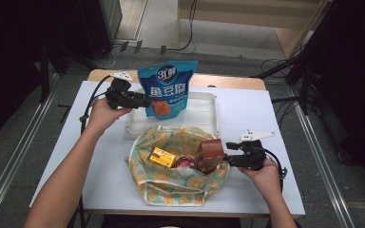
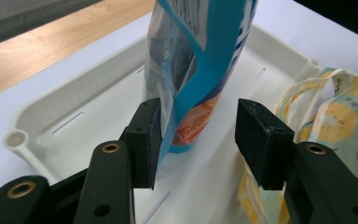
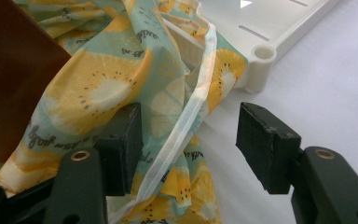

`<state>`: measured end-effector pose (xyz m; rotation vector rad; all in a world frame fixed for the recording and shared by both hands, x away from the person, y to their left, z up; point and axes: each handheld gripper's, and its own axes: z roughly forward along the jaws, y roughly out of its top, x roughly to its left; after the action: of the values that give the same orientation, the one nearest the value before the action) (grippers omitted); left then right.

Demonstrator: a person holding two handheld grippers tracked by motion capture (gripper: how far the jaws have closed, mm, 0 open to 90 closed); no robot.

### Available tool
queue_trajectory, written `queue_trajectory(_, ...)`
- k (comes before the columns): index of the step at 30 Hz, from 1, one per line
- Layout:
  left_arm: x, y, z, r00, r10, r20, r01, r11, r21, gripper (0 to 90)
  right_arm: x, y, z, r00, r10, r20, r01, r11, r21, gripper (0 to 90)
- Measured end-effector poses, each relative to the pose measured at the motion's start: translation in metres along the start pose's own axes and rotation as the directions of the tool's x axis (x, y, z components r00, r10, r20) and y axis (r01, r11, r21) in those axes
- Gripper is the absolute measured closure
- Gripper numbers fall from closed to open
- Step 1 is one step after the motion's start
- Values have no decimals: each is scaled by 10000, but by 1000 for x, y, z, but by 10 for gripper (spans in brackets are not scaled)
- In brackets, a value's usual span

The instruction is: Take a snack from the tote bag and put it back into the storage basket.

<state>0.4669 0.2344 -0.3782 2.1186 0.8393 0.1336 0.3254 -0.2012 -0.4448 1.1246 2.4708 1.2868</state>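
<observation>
A blue snack pouch (image 1: pixel 166 88) (image 2: pixel 200 70) stands upright in the white tray (image 1: pixel 204 107) (image 2: pixel 65 112) at the back of the table. My left gripper (image 1: pixel 145 101) (image 2: pixel 196 140) is open around the pouch's lower edge, with one jaw close against it. In front of the tray lies a fruit-print cloth bag (image 1: pixel 180 185) (image 3: pixel 98 88) holding a yellow box (image 1: pixel 163 157), a red round tin (image 1: pixel 185 163) and a brown box (image 1: pixel 209 151) (image 3: pixel 9 79). My right gripper (image 1: pixel 224 159) (image 3: pixel 189 144) is open at the bag's right rim, with the hem between its jaws.
The white table (image 1: pixel 261 114) has bare room left and right of the bag. A wooden strip (image 1: pixel 228 81) runs along its far edge. The cloth bag (image 2: pixel 349 116) lies just right of the tray in the left gripper view. Cables lie on the floor beyond.
</observation>
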Motion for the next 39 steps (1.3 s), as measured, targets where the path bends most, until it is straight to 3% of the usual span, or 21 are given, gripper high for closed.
queue_trajectory(5, 5, -6, 7, 9999, -80, -108, 83, 9996, 281, 565, 0, -1, -1, 10000, 9, 19, -9, 10000, -27, 415)
queue_trajectory(9, 7, -8, 12, 9994, -232, -252, 243, 9987, 440, 714, 0, -1, -2, 10000, 33, 25, -33, 10000, -12, 415)
queue_trajectory(12, 10, -9, 15, 9976, -588, -371, 601, 9976, 343, 824, 1, -1, -2, 10000, 35, 38, -35, 10000, -8, 415)
queue_trajectory(16, 9, -8, 18, 9959, -708, -555, 723, 9971, 256, 891, 0, -1, -2, 10000, 38, 22, -38, 10000, -9, 415)
queue_trajectory(31, 0, 3, 41, 9911, -1005, -872, 992, 9949, -190, 900, 0, -3, -3, 10000, 31, 45, -31, 10000, -13, 417)
queue_trajectory(39, 4, 6, 49, 9902, -1140, -805, 1101, 9926, -510, 896, 1, -7, -7, 9998, 142, 111, -141, 9999, -56, 418)
